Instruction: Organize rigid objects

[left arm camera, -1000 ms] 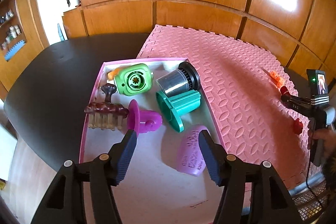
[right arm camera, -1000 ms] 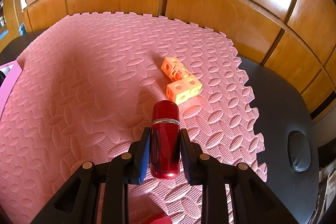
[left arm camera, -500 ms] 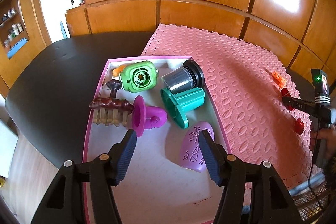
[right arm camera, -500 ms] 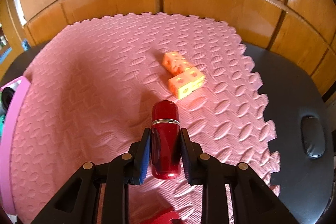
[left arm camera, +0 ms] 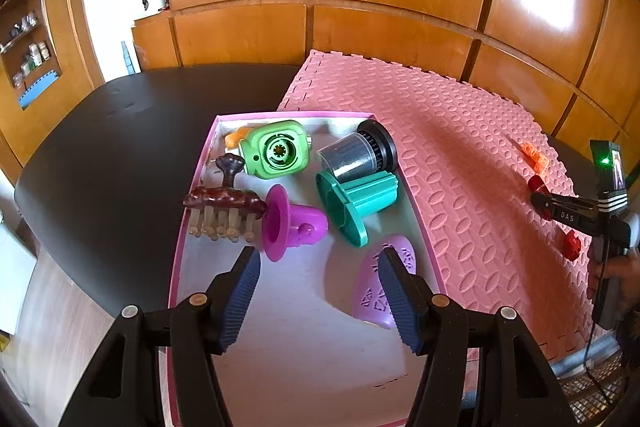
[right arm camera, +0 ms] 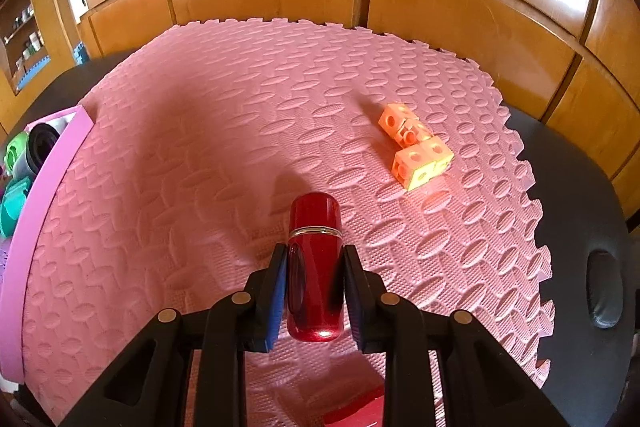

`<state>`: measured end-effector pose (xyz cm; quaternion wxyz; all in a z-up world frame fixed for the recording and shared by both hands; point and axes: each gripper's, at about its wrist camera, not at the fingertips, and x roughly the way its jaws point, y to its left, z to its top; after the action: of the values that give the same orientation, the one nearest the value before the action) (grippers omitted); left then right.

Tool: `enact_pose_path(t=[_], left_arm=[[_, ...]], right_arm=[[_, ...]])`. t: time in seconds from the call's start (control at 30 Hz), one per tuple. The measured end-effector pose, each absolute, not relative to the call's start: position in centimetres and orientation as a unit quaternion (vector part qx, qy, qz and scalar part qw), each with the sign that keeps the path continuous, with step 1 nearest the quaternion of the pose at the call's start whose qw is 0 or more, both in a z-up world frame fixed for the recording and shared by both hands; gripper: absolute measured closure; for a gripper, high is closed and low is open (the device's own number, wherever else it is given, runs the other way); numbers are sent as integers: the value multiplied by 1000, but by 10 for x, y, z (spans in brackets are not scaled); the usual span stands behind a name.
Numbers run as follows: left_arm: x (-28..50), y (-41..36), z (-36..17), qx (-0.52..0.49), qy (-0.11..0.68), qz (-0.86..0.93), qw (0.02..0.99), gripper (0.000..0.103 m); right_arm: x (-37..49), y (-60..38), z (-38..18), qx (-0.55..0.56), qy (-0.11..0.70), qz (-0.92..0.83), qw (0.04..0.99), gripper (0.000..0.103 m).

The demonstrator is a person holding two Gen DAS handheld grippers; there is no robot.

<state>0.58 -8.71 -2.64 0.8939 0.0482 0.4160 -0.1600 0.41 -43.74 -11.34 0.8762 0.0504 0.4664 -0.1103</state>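
Right gripper (right arm camera: 314, 259) clamped red capsule (right arm camera: 315, 267) at frame centre; left gripper (left arm camera: 318, 267) jaws stood apart, empty, above pink tray (left arm camera: 192, 187).

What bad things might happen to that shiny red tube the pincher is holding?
The glossy red cylinder looks smooth, so it might slip from the right gripper, which pinches only its lower half. The pink-rimmed tray is already crowded, so dropping the cylinder in could knock the teal ribbed plastic part or the clear jar with the black cap.

Left gripper (left arm camera: 316, 287) jaws apart above pink tray (left arm camera: 192, 195), lilac shell (left arm camera: 380, 287) beside.
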Motion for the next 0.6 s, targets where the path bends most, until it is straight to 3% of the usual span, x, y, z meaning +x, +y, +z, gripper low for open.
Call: enact_pose_path(t=[0.6], left_arm=[[18, -48, -22, 11, 409, -125, 904, 41]], right_arm=[[9, -390, -96, 88, 460, -39, 882, 78]])
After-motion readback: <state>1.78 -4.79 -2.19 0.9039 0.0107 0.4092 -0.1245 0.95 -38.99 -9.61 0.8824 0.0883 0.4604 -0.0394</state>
